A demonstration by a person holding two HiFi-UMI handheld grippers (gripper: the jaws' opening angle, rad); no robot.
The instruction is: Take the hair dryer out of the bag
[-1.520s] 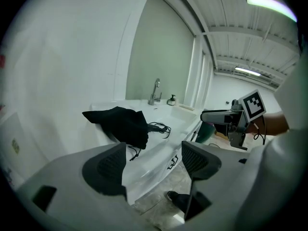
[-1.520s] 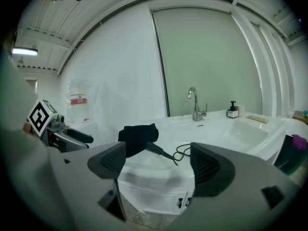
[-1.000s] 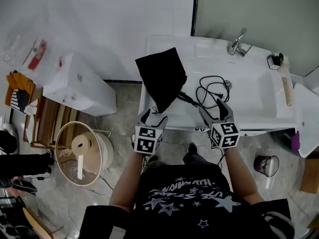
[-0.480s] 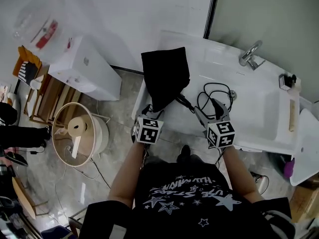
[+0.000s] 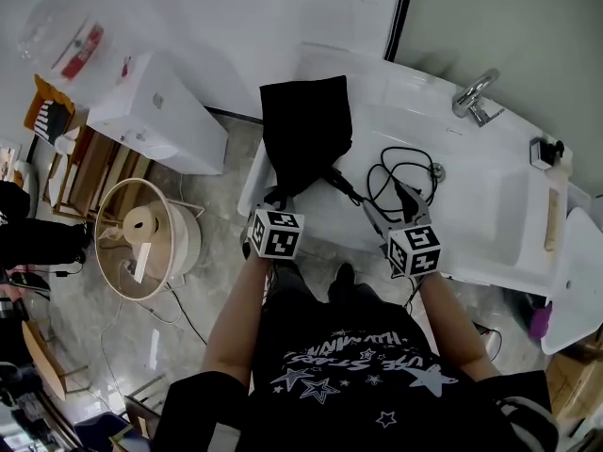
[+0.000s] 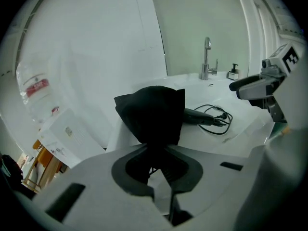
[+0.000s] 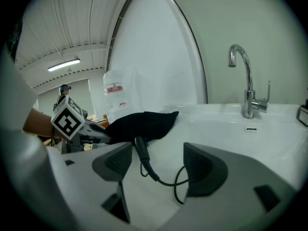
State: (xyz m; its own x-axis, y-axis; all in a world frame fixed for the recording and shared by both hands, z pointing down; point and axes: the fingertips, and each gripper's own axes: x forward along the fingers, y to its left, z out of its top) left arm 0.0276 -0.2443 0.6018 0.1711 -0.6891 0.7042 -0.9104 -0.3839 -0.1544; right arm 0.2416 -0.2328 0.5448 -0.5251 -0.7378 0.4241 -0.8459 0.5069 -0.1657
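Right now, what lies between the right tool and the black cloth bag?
The hair dryer's black handle, poking from the bag, and its black cord, seen in the right gripper view.

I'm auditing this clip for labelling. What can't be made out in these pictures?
- Head of the hair dryer: every view, hidden inside the black bag; only its handle and cord show.
- Small dark item beside the faucet: too small in head view, cut by the right gripper view's edge.

Left tongs (image 6: 155,152), just closing, pinch the black bag (image 6: 151,112)
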